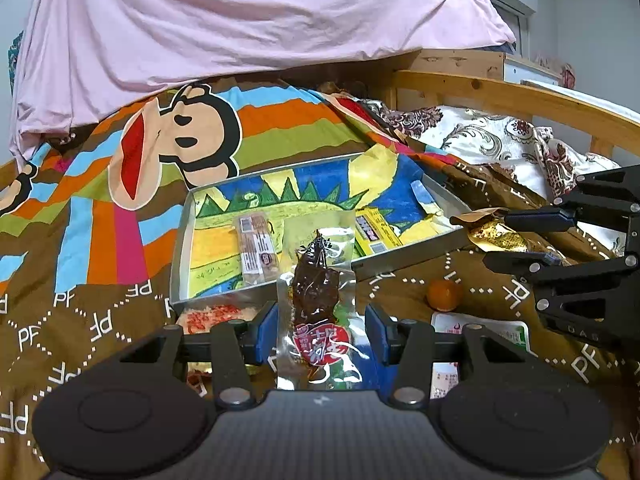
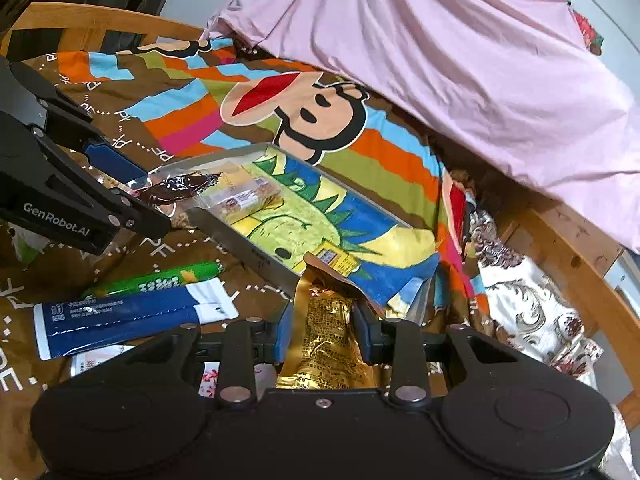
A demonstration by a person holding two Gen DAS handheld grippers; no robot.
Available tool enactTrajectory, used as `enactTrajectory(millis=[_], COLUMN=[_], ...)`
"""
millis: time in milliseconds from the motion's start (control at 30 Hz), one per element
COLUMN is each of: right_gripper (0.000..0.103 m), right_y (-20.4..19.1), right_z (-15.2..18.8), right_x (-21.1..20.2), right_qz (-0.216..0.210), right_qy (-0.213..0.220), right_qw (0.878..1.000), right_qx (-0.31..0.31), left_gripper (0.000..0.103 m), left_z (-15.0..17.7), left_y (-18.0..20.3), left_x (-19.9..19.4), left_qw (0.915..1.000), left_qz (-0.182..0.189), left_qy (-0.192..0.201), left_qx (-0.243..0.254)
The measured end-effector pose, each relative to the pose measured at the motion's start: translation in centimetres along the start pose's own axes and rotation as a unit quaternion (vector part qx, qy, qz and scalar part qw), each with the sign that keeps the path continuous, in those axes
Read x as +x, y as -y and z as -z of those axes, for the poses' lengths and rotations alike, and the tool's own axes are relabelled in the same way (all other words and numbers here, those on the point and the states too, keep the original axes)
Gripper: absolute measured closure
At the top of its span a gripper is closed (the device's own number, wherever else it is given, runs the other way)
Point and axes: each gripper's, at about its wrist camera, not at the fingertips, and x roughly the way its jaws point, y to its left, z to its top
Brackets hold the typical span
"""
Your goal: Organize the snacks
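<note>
Gripping a clear vacuum pouch of dark braised meat, left tongs look clenched on its lower part, blue pads at both edges; pouch top leans over the near rim of the metal tray. Right tongs clamp a gold foil snack bag, its crumpled top poking up at the tray's near right corner, just over the rim.

Tray sits on the bed, lined with a dinosaur-print cloth. Inside: wrapped nut bar left of the pouch, yellow packet to its right.

Still on the bedspread, near side of the tray: small orange fruit, green-white packet, red-speckled packet partly under the left tongs. Right wrist view adds a green sausage stick and a blue-white sachet lying side by side, left of the right tongs.

Far side: monkey cartoon print, pink sheet draped above, wooden bed frame and floral pillow at right.
</note>
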Motion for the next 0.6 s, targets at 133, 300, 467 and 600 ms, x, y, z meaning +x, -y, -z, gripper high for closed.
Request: enactTrajectory(millis=[133, 300, 467, 600], right_gripper=[0.068, 0.068, 0.068, 0.068], right_y=[0.0, 0.0, 0.1, 0.3], right_z=[-0.2, -0.5, -1.2, -2.0], right_x=[0.1, 0.6, 1.7, 3.2], right_qz=[0.007, 0.020, 0.041, 0.059], right_qy=[0.010, 0.023, 0.042, 0.054], right_qw=[1.000, 1.000, 0.998, 0.997], right_qx=[-0.002, -0.005, -0.015, -0.017], left_gripper=[0.052, 0.052, 0.052, 0.052], left_z=[-0.4, -0.9, -1.6, -2.3], left_y=[0.0, -0.4, -1.1, -1.7], left_x=[0.2, 0.7, 1.8, 3.3], left_qw=[1.0000, 0.9997, 0.9993, 0.9988], left_qz=[-0.002, -0.009, -0.016, -0.024], left_qy=[0.009, 0.021, 0.031, 0.041], left_qx=[-0.002, -0.003, -0.010, -0.013])
